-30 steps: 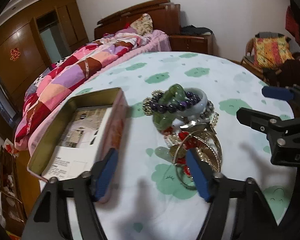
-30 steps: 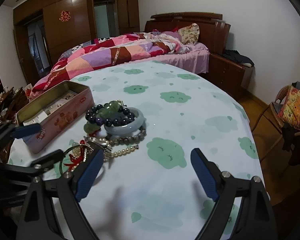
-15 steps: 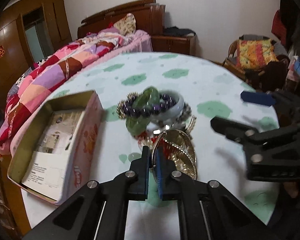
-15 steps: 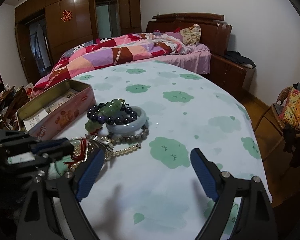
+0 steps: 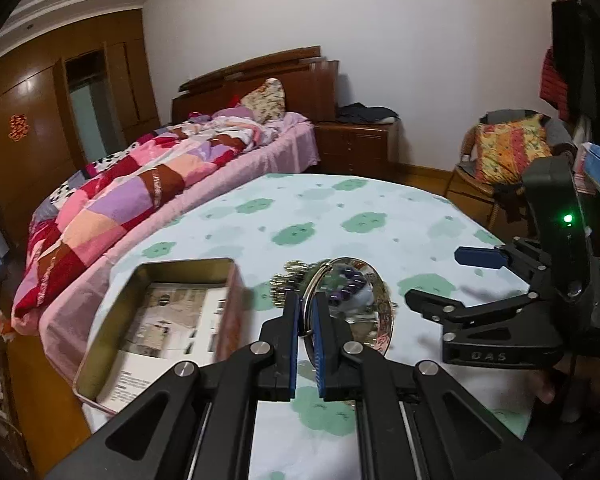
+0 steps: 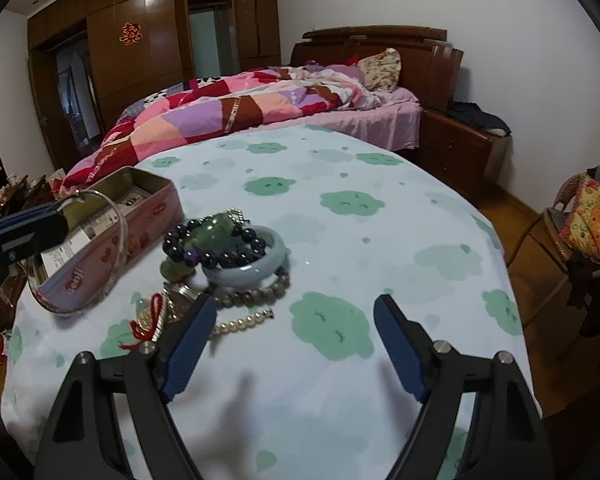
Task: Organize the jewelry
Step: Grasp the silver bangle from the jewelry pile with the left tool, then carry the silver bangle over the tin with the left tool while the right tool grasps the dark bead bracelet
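My left gripper (image 5: 305,304) is shut on a thin silver bangle (image 5: 384,312) and holds it above the table, beside the open pink tin (image 5: 156,320). In the right wrist view the bangle (image 6: 121,240) hangs from the left gripper (image 6: 56,212) in front of the tin (image 6: 140,220). The jewelry pile (image 6: 224,248) lies on the cloth: a dark bead bracelet, green stone pieces, a pale jade bangle (image 6: 256,268), pearl strands (image 6: 240,325) and a red-corded piece. My right gripper (image 6: 292,320) is open and empty, just above the cloth near the pile.
The table (image 6: 380,240) has a pale cloth with green cloud prints. A bed with a patchwork quilt (image 6: 240,112) stands behind it. A wooden nightstand (image 6: 460,152) and a chair with a patterned cushion (image 6: 588,220) are to the right. The table edge is close below the grippers.
My left gripper closed on the silver bangle in the pile, then lifted it up and toward the tin. My right gripper stayed open and shifted slightly nearer the pile.
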`<state>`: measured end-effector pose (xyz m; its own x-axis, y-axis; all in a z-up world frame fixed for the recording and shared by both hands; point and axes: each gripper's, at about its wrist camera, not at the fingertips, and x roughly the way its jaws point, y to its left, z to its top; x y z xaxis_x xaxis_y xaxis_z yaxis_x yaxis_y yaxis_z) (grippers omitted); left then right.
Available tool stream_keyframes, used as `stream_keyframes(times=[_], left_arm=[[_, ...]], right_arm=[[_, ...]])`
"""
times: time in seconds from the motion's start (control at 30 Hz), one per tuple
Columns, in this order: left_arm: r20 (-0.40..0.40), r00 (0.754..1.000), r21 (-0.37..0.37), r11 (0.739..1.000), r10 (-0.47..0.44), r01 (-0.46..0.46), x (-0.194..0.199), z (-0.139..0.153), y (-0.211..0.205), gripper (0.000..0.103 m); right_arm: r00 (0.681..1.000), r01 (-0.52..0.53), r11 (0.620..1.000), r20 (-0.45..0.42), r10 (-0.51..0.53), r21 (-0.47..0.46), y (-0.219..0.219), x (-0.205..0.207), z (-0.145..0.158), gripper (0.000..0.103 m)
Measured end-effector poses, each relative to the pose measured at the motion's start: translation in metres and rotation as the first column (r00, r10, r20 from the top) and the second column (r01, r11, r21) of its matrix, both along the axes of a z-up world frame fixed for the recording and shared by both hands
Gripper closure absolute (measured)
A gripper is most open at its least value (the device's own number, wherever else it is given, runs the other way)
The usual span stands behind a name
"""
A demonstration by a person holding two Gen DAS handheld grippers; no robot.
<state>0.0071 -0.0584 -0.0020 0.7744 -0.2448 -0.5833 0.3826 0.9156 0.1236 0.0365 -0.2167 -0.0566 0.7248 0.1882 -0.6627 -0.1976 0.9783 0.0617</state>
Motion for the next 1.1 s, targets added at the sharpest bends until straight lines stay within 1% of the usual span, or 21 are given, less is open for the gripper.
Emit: stream_keyframes(times=[0.03,0.17,0.33,0.4,0.53,0.67,0.77,0.83,0.87,0.93,1.0,1.07,1.1], left_arm=[[0.003,1.0,0.002,1.0,0.012,-0.012,0.002,0.001,0.003,0.098],[0.009,0.997,-0.002,0.997,0.072,-0.072,0.011,0.002,0.019,0.098],[-0.002,0.99,-0.015,0.99,0.144,-0.144,0.026,-0.002,0.043,0.098],[-0.008,0.985,-0.022,0.984,0.174,-0.174,0.032,-0.005,0.054,0.098],[-0.021,0.974,-0.043,0.973,0.225,-0.226,0.042,-0.007,0.073,0.097],[-0.03,0.965,-0.059,0.963,0.262,-0.263,0.048,-0.01,0.088,0.097],[-0.039,0.962,-0.061,0.96,0.271,-0.273,0.051,-0.014,0.094,0.097],[-0.047,0.961,-0.063,0.959,0.273,-0.275,0.052,-0.016,0.096,0.097],[-0.05,0.961,-0.064,0.959,0.273,-0.276,0.053,-0.017,0.097,0.098],[-0.056,0.96,-0.063,0.959,0.273,-0.277,0.053,-0.019,0.099,0.097],[-0.059,0.96,-0.062,0.959,0.275,-0.278,0.054,-0.019,0.099,0.097],[-0.054,0.959,-0.062,0.958,0.278,-0.281,0.053,-0.018,0.103,0.097],[-0.051,0.959,-0.062,0.957,0.28,-0.283,0.052,-0.017,0.105,0.097]], right_arm=[[1.0,-0.01,1.0,-0.002,0.01,0.003,0.002,0.002,0.001,0.025],[0.999,-0.052,0.999,0.003,0.052,-0.003,0.013,0.012,0.008,0.032],[0.991,-0.134,0.991,0.01,0.134,-0.03,0.041,0.024,0.013,0.04],[0.987,-0.163,0.986,0.006,0.163,-0.046,0.053,0.027,0.012,0.043],[0.977,-0.215,0.974,-0.023,0.214,-0.075,0.076,0.036,0.005,0.053],[0.967,-0.256,0.96,-0.038,0.253,-0.111,0.092,0.038,0.0,0.054],[0.961,-0.275,0.947,-0.049,0.271,-0.166,0.104,0.039,-0.005,0.055],[0.961,-0.277,0.937,-0.059,0.27,-0.212,0.109,0.042,-0.009,0.061],[0.96,-0.278,0.935,-0.066,0.27,-0.22,0.11,0.042,-0.01,0.064],[0.962,-0.275,0.93,-0.077,0.264,-0.244,0.112,0.044,-0.014,0.079],[0.96,-0.28,0.924,-0.085,0.267,-0.26,0.112,0.044,-0.016,0.081],[0.961,-0.277,0.93,-0.084,0.264,-0.243,0.108,0.044,-0.014,0.087],[0.961,-0.277,0.934,-0.078,0.266,-0.224,0.105,0.042,-0.011,0.087]])
